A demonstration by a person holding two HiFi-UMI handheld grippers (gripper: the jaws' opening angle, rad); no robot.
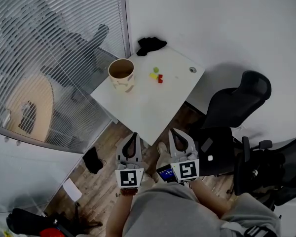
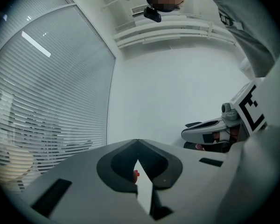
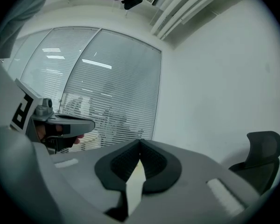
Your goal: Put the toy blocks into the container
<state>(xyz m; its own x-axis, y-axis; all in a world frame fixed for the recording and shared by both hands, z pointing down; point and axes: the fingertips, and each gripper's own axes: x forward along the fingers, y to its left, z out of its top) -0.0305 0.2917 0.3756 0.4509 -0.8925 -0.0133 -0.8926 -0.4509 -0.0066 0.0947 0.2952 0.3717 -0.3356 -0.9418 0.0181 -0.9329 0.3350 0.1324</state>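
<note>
On the white table, a tan round container stands upright near the left edge. To its right lie three small toy blocks close together: green, yellow and red. Both grippers are held level close to the person's body, short of the table's near corner and well away from the blocks. My left gripper is shut with nothing held; its own view shows the jaw tips meeting. My right gripper is shut and empty too.
A black crumpled object lies at the table's far corner, and a small round grommet sits near the right edge. Two black office chairs stand to the right. A glass wall with blinds runs along the left. A dark bag lies on the wooden floor.
</note>
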